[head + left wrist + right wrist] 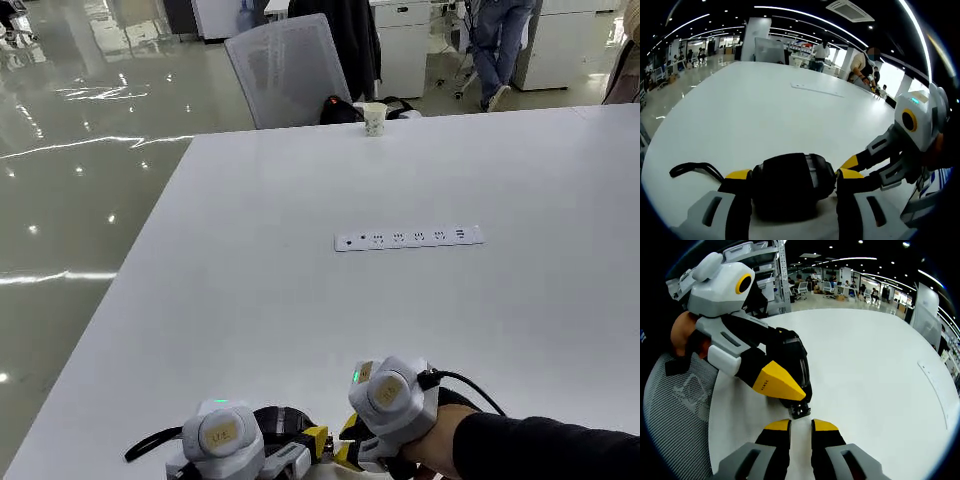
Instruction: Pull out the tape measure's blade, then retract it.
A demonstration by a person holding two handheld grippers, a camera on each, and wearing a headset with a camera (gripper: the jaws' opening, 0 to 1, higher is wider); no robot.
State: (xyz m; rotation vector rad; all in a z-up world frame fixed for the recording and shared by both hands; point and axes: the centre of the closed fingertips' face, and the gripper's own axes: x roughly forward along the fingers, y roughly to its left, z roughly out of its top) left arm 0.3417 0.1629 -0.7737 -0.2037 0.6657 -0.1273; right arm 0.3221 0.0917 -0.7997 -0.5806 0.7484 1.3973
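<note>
A black tape measure (790, 182) rests on the white table (300, 300) near its front edge, and my left gripper (792, 175) is shut on its body from both sides. Its black wrist strap (690, 167) trails off to the left. In the right gripper view the tape measure (792, 365) shows its blade hook (800, 412) pointing at my right gripper (801, 427). That gripper's yellow-tipped jaws stand a narrow gap apart just short of the hook, with bare table between them. In the head view both grippers meet at the bottom edge, left gripper (300, 445) and right gripper (345, 452).
A white power strip (408, 238) lies mid-table. A paper cup (374, 118) stands at the far edge, with a grey chair (290, 70) behind it. The table's left edge drops to a glossy floor. A person (495, 40) stands far back.
</note>
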